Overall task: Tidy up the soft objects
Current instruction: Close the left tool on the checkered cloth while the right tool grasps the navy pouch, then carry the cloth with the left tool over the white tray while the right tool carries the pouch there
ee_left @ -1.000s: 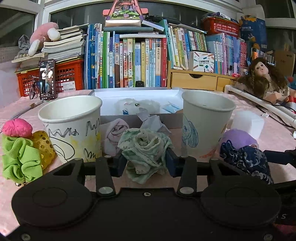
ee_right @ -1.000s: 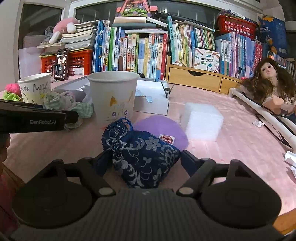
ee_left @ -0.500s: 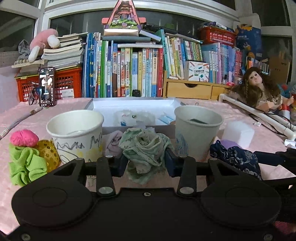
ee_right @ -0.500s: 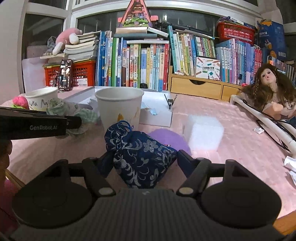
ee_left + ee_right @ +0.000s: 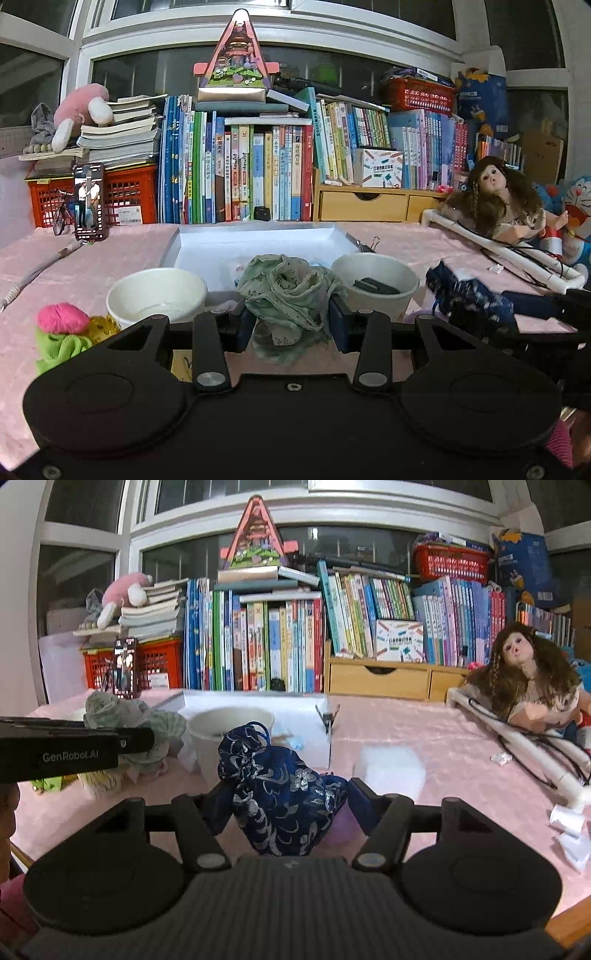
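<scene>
While our left gripper (image 5: 291,325) pinches crumpled green cloth (image 5: 290,291), our right gripper's (image 5: 284,805) jaws are closing on a blue brocade pouch (image 5: 280,797); one paper cup (image 5: 375,286) holds something dark.

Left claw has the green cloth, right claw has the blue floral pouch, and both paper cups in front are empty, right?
Not quite. The right-hand paper cup is not empty: the left wrist view shows a dark object lying in it. The left claw does hold the green cloth, the right claw the blue floral pouch.

You worked in a home, likely a child's room: children's books (image 5: 258,173) lined the window, with a doll (image 5: 498,199), plush toy (image 5: 79,110) and pink-covered table (image 5: 424,738).
</scene>
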